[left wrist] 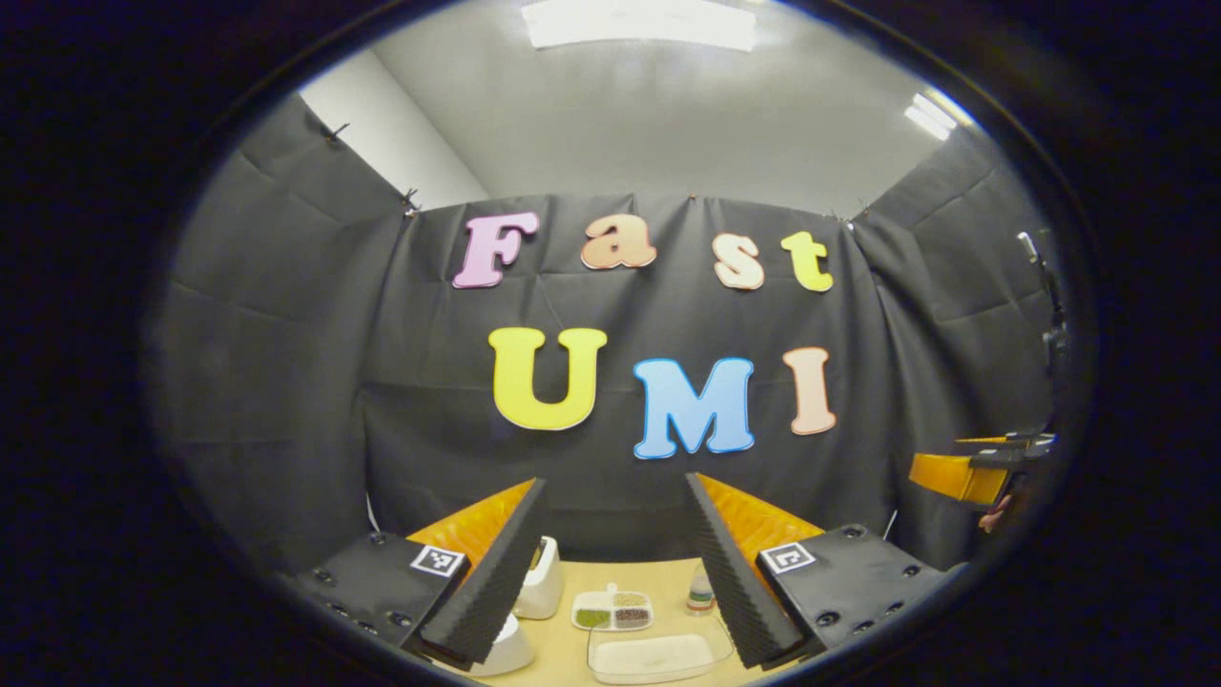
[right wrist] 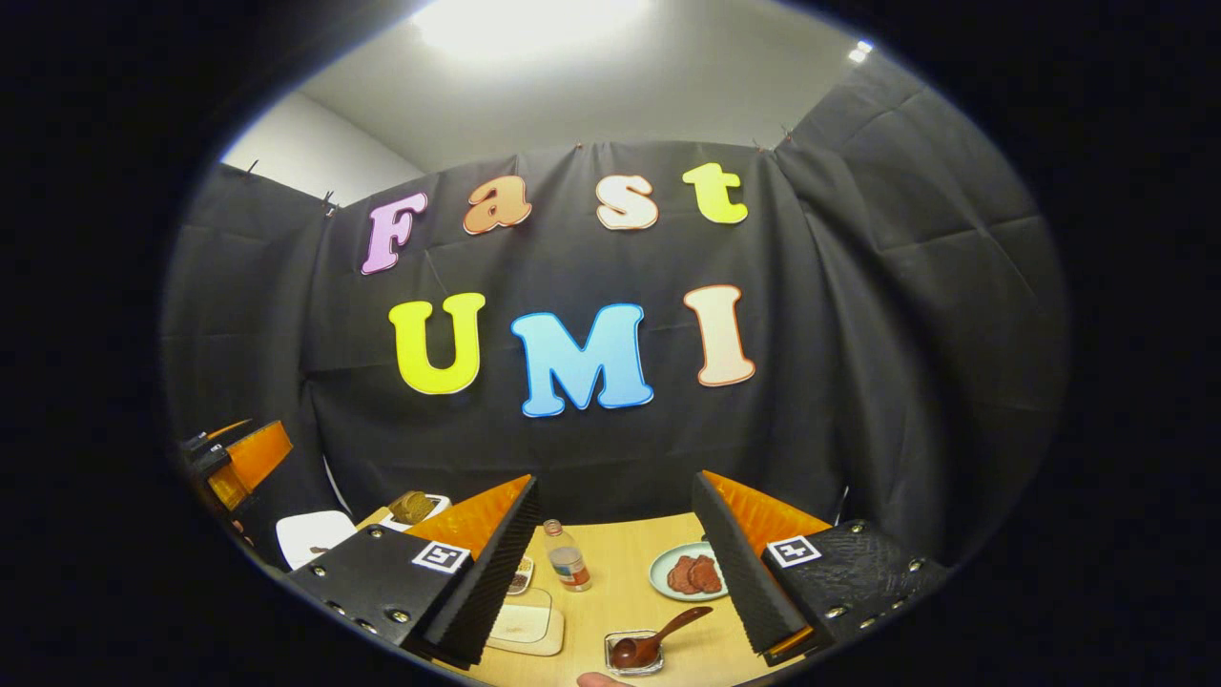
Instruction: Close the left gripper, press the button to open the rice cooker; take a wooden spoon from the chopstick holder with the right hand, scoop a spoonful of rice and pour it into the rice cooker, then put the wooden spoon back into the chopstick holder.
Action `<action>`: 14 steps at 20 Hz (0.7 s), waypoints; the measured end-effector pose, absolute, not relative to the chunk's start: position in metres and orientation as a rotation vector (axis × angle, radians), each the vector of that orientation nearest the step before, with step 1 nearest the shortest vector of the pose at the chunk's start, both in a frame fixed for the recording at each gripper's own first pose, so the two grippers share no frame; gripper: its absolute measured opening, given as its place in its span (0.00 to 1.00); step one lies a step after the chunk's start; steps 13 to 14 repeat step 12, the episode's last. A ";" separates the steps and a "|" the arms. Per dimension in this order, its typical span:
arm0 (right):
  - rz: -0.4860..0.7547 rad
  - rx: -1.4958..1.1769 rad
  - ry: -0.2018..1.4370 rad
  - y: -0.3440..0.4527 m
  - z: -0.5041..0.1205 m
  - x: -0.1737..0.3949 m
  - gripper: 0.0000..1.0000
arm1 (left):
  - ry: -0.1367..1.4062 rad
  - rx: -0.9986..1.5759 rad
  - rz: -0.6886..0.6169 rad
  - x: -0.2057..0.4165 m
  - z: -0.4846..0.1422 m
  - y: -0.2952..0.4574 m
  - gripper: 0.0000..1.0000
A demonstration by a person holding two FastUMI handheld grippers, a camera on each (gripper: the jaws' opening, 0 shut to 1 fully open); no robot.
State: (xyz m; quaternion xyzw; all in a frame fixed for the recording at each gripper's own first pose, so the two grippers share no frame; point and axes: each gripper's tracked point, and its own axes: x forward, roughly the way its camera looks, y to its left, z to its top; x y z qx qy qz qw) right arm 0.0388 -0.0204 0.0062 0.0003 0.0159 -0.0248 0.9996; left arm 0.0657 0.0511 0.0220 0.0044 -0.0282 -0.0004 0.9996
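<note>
My left gripper (left wrist: pixel 613 482) is open and holds nothing, high above the wooden table (left wrist: pixel 563 637). A low white rice cooker (left wrist: pixel 507 651) sits below, partly hidden by its left finger. A clear tray of rice (left wrist: pixel 653 658) lies near the front. My right gripper (right wrist: pixel 616 479) is open and empty too. Below it a dark wooden spoon (right wrist: pixel 658 637) rests in a small clear holder (right wrist: pixel 620 660), handle leaning to the upper right. The rice tray (right wrist: pixel 523 625) and the rice cooker (right wrist: pixel 315 536) lie to its left. Each gripper shows at the edge of the other's view: (left wrist: pixel 973 474), (right wrist: pixel 243 458).
A white toaster (left wrist: pixel 542 582) stands behind the cooker, with a brown piece on top (right wrist: pixel 412 508). A divided dish of beans (left wrist: pixel 612 611), a small bottle (right wrist: pixel 568 565) and a plate of reddish-brown pieces (right wrist: pixel 689 572) share the table. A fingertip (right wrist: pixel 601 679) shows at the bottom.
</note>
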 end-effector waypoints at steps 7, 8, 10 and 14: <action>0.027 0.028 0.049 -0.018 0.009 0.035 0.98 | -0.019 0.001 0.049 0.041 0.005 0.040 0.96; 0.040 0.028 0.053 -0.017 0.009 0.034 0.98 | -0.016 0.003 0.063 0.040 0.006 0.043 0.97; 0.061 0.035 0.060 -0.016 0.008 0.032 0.98 | -0.016 0.009 0.079 0.035 0.007 0.043 0.96; 0.049 0.041 0.060 -0.015 0.009 0.028 0.98 | -0.029 0.014 0.077 0.029 0.010 0.041 0.95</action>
